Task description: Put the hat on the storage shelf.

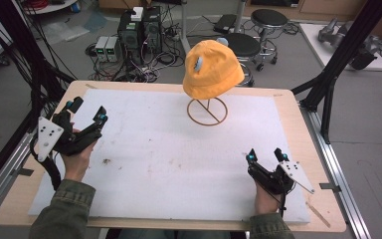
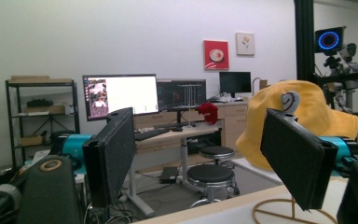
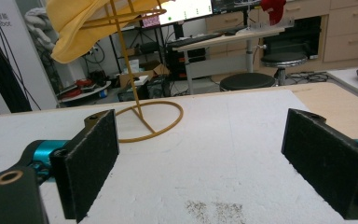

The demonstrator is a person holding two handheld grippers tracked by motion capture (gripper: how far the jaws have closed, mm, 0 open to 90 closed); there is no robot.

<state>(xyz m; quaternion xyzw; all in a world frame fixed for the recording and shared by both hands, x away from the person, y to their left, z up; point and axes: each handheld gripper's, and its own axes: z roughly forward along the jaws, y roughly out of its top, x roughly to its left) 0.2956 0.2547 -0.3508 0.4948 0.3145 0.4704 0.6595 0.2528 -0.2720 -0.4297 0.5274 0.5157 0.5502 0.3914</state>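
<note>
At the far middle of the surface (image 1: 144,149), the yellow hat (image 1: 212,68) sat on its wire stand (image 1: 207,111), lifted for easy taking. The left gripper (image 1: 87,112) and right gripper (image 1: 265,155) rested well apart from it, jaws apart and empty, probably poised to reach.

Even, bright indoor light; soft shadows; all views slightly blurred, perhaps low-resolution.

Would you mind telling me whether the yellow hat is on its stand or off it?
On. The yellow hat sits atop the wire stand, clear of the table, with both grippers open and away from it.
</note>
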